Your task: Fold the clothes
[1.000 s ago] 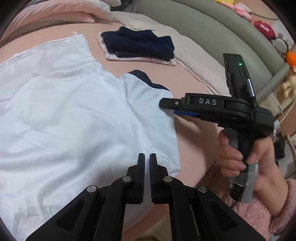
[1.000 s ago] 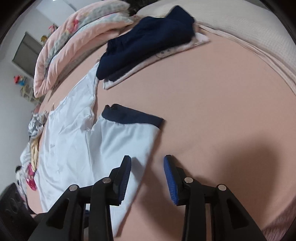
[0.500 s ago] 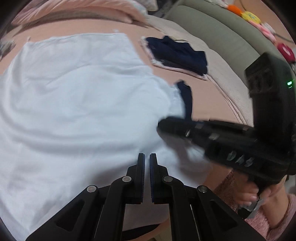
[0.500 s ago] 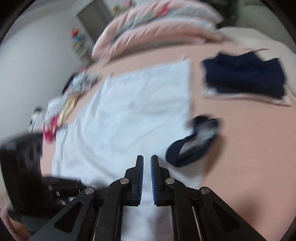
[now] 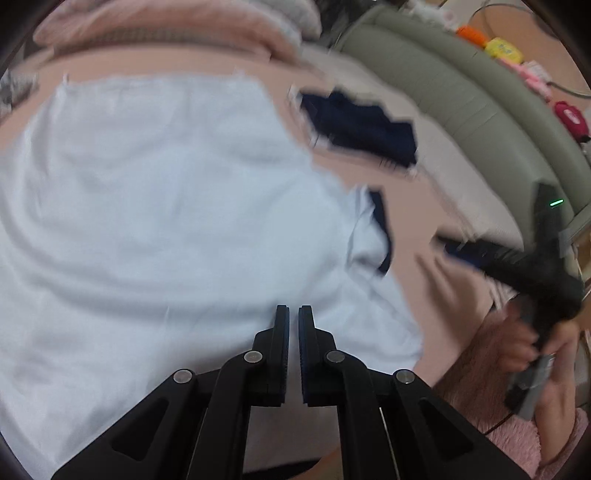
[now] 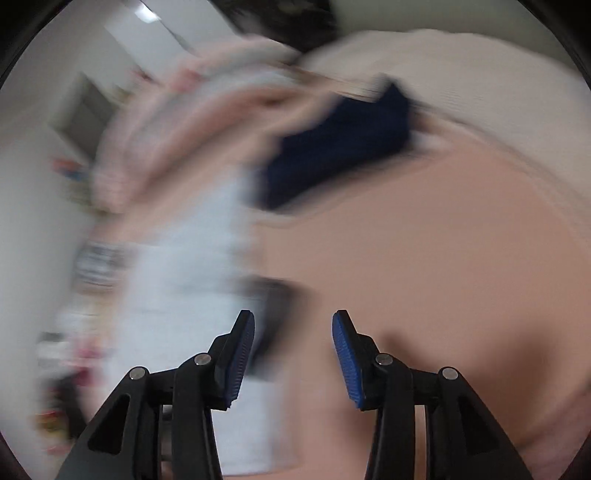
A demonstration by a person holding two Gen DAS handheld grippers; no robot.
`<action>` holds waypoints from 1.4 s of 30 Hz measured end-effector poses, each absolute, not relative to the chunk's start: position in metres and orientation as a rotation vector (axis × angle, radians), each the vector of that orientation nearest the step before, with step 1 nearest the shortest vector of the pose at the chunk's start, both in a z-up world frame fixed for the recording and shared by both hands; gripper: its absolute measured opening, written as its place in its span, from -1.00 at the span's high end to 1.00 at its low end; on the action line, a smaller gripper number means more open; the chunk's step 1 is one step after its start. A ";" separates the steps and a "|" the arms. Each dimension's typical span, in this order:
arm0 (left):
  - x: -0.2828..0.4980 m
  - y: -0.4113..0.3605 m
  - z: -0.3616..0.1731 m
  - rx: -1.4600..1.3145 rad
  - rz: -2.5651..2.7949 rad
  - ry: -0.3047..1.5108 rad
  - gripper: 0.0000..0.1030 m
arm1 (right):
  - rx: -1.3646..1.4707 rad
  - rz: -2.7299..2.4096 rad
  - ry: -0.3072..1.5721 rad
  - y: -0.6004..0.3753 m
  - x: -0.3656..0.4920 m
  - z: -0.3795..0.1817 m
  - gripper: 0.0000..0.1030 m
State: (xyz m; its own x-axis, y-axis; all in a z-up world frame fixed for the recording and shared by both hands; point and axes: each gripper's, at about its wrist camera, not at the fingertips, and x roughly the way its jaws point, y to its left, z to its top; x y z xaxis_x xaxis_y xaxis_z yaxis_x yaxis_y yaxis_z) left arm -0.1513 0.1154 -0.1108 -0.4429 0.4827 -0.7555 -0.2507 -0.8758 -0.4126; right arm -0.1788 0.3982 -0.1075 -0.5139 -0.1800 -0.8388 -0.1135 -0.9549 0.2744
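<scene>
A white T-shirt (image 5: 166, 221) lies spread on the pink bed; its sleeve with a navy cuff (image 5: 380, 229) is folded in over the body. My left gripper (image 5: 293, 314) is shut and empty above the shirt's near edge. My right gripper (image 6: 293, 325) is open and empty, its view blurred by motion; it hovers over the shirt's edge (image 6: 192, 295) and the pink sheet. In the left wrist view it (image 5: 454, 247) is off to the right of the sleeve, held by a hand.
A folded navy garment (image 5: 362, 125) lies on a light cloth beyond the shirt; it also shows in the right wrist view (image 6: 340, 147). Pink quilts (image 5: 166, 29) are piled at the back. A grey-green padded bed edge (image 5: 480, 110) runs along the right.
My right gripper shut on the sleeve, carried it in over the shirt, then opened and pulled away to the right. The left gripper stayed shut and shifted over the shirt.
</scene>
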 end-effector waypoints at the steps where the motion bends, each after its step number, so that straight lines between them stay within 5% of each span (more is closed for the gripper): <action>1: -0.151 0.119 -0.108 -1.307 2.335 -0.338 0.93 | 1.568 -2.664 -0.408 0.399 -0.181 -0.112 0.16; 9: -0.170 0.166 -0.107 -1.343 2.243 -0.251 0.93 | 1.569 -2.476 -0.387 0.370 -0.196 -0.127 0.16; 16: -0.186 0.237 -0.100 -1.262 2.276 0.226 0.91 | 1.547 -2.537 -0.575 0.399 -0.209 -0.124 0.16; 22: -0.192 0.239 -0.103 -1.304 2.244 0.164 0.88 | 1.625 -2.542 -0.600 0.418 -0.216 -0.130 0.16; 24: -0.186 0.236 -0.102 -1.275 2.256 0.166 0.61 | 1.659 -2.553 -0.604 0.422 -0.221 -0.134 0.16; 26: -0.182 0.241 -0.104 -1.254 2.253 0.231 0.05 | 1.668 -2.536 -0.678 0.429 -0.223 -0.136 0.16; 30: -0.184 0.250 -0.108 -1.210 2.325 0.303 0.14 | 1.659 -2.537 -0.684 0.427 -0.231 -0.138 0.16; 32: -0.191 0.251 -0.113 -1.230 2.346 0.305 0.82 | 1.660 -2.553 -0.615 0.420 -0.231 -0.138 0.16; 38: -0.191 0.204 -0.093 -1.192 2.390 0.017 0.86 | 1.615 -2.513 -0.556 0.404 -0.231 -0.134 0.16; 42: -0.190 0.147 -0.084 -1.223 2.405 -0.330 0.86 | 1.607 -2.522 -0.507 0.391 -0.235 -0.135 0.16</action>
State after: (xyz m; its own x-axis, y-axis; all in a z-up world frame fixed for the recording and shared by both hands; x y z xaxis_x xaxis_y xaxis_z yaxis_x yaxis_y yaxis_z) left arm -0.1895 0.1467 -0.0840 -0.5246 0.4682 -0.7110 -0.2596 -0.8834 -0.3902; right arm -0.2354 0.3906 -0.1346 -0.4344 -0.2665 -0.8604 -0.0868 -0.9384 0.3345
